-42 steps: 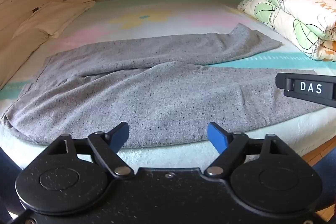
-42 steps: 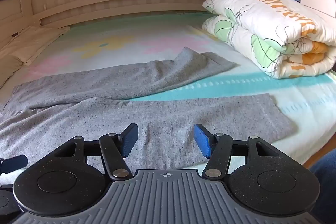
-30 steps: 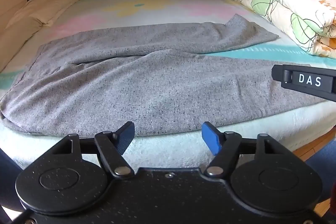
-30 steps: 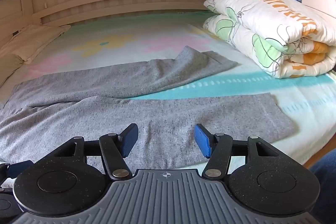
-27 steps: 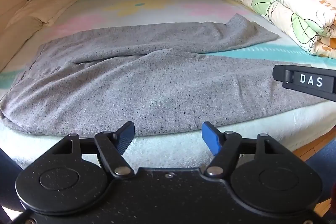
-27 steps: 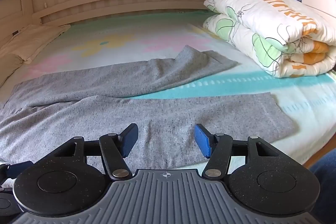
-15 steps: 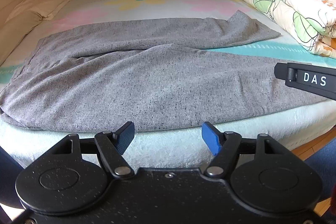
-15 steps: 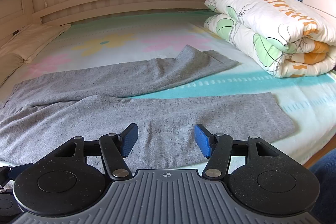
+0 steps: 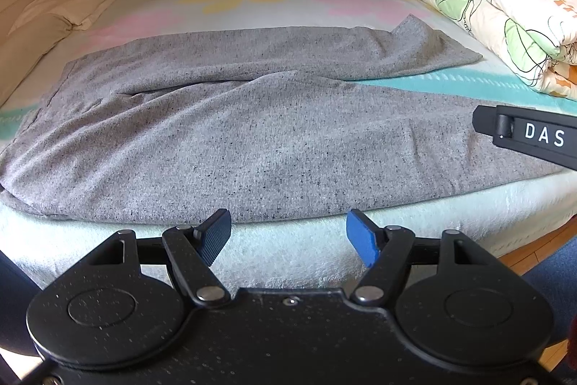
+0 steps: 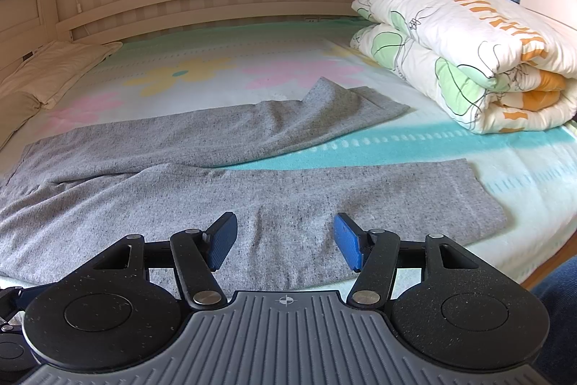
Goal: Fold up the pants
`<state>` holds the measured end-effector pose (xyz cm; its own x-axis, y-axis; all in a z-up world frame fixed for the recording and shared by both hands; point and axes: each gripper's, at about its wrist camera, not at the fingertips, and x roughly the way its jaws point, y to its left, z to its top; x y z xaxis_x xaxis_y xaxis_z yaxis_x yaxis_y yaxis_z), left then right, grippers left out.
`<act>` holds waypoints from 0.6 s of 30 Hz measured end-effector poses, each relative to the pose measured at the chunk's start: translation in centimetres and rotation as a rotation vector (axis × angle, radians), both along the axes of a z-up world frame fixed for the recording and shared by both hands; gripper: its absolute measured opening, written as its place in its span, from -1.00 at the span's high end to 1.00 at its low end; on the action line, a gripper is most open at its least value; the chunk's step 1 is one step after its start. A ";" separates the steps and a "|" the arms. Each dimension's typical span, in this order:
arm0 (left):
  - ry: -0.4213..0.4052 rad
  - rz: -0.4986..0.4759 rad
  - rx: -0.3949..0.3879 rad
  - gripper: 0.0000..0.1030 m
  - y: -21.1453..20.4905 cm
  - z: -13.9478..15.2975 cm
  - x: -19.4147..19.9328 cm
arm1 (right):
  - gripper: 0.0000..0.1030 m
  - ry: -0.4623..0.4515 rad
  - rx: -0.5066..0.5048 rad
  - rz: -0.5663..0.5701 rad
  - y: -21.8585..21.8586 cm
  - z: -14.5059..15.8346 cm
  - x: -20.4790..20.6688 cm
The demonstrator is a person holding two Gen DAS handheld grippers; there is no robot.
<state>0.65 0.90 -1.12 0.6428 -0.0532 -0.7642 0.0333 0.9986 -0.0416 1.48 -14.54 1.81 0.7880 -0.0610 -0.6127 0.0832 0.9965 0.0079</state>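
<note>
Claws [image 9: 288, 233] [image 10: 285, 240] gape, tilted down over pants [image 9: 252, 132], seemingly untouched

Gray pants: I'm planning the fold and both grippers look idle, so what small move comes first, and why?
Probably lower the open right gripper onto the near leg's cuff. The gray pants lie unfolded, legs splayed apart, and neither it nor the open left gripper holds any cloth.

Pants [image 9: 252, 139]: grey matt speckled knit cloth.

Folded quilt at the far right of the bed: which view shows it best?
The right wrist view: the folded quilt sits whole on the bed, both stacked layers and its rolled end visible. In the left wrist view it is cut off by the frame's right edge.
</note>
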 end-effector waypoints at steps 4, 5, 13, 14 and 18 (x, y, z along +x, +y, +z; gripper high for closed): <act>0.001 0.000 -0.001 -0.39 0.0 0.0 0.0 | -0.12 0.000 0.000 0.000 0.0 0.0 0.0; 0.001 0.000 -0.001 -0.39 0.0 0.0 0.0 | -0.12 0.000 0.000 0.000 0.0 0.0 0.0; 0.003 0.001 -0.005 -0.39 0.0 -0.1 0.0 | -0.12 0.001 0.000 0.000 0.1 0.0 0.0; 0.004 0.001 -0.006 -0.39 0.0 -0.1 0.0 | -0.12 0.001 -0.001 0.001 0.1 0.0 0.0; 0.009 0.001 -0.008 -0.39 0.0 -0.1 0.0 | -0.12 0.001 -0.001 0.001 0.1 0.0 0.0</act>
<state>0.68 0.92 -1.27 0.6357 -0.0588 -0.7697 0.0317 0.9982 -0.0501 1.51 -14.45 1.76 0.7872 -0.0608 -0.6137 0.0825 0.9966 0.0071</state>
